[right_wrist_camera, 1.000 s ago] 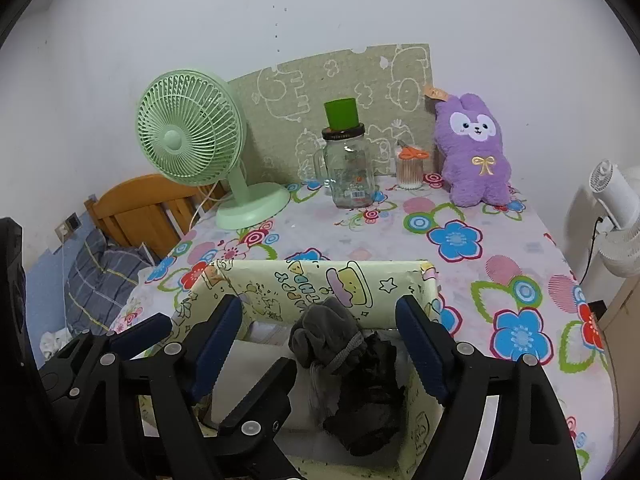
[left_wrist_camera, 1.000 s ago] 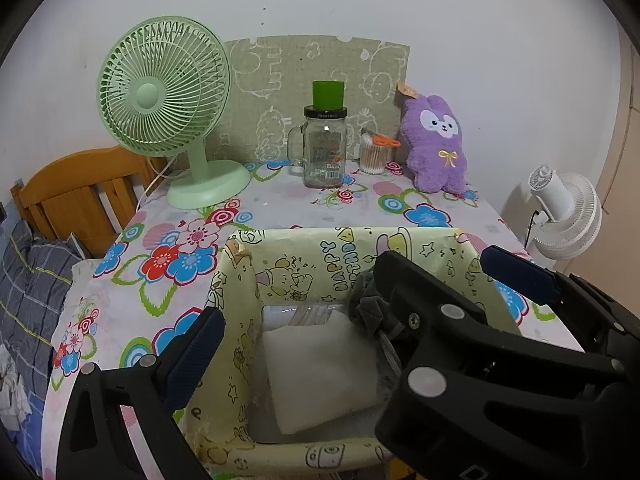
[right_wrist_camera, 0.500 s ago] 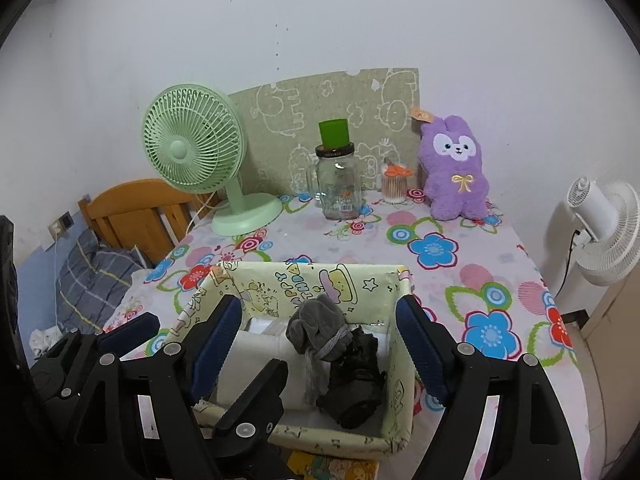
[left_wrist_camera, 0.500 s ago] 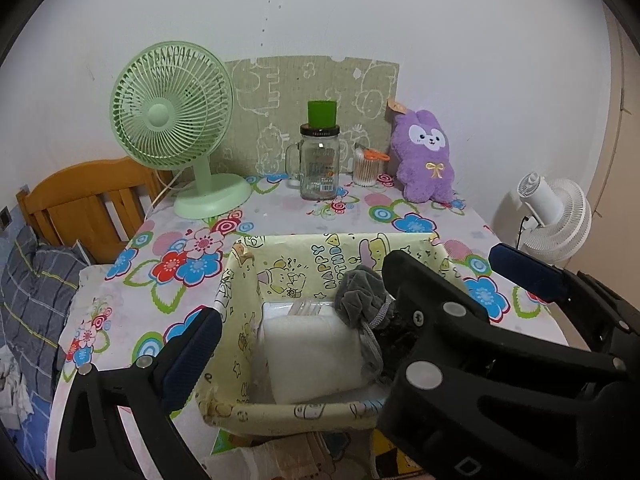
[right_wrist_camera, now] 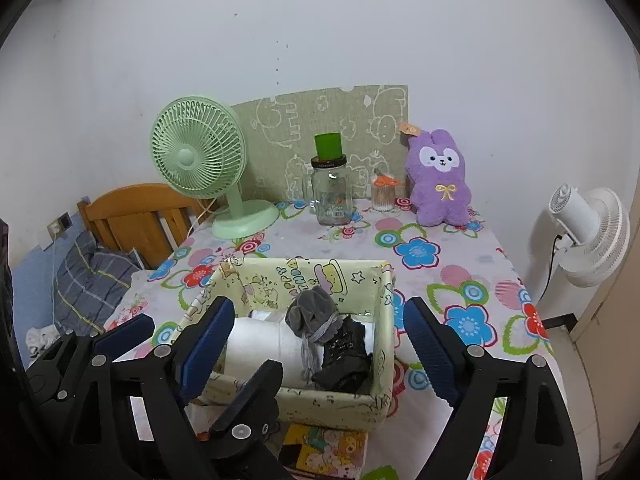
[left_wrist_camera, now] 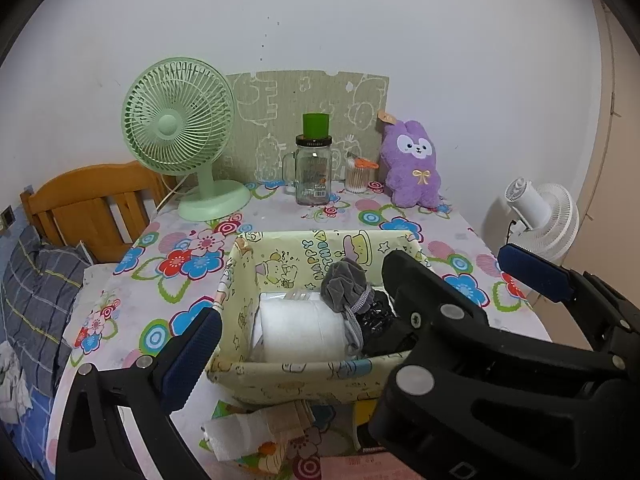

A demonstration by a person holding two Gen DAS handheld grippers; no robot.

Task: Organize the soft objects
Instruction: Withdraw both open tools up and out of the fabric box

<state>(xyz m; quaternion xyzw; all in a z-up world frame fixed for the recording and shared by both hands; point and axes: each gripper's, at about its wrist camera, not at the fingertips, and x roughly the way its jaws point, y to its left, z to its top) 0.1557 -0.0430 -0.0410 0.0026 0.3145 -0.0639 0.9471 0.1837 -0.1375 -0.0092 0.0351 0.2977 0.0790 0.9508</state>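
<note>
Before you stands a white wall and a table (right_wrist_camera: 460, 264) under a flowered cloth. On it sits the pale yellow cartoon-print fabric box (right_wrist_camera: 376, 408), holding a white folded cloth (right_wrist_camera: 256, 340), a grey bundled sock (right_wrist_camera: 314, 314) and a crumpled black garment (right_wrist_camera: 346, 356). Your left claw (left_wrist_camera: 360, 304) hangs spread wide and empty above the box; your right claw (right_wrist_camera: 320, 336) is opening, nothing pressed between its pads.

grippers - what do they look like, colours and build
Both are the same make: the left gripper and the right gripper have matte black plastic frames of angular, scissor-like links joined by round silver rivets. Each finger ends in a long, ribbed dark-blue pad. No cables, sleeves or hands show.
</note>
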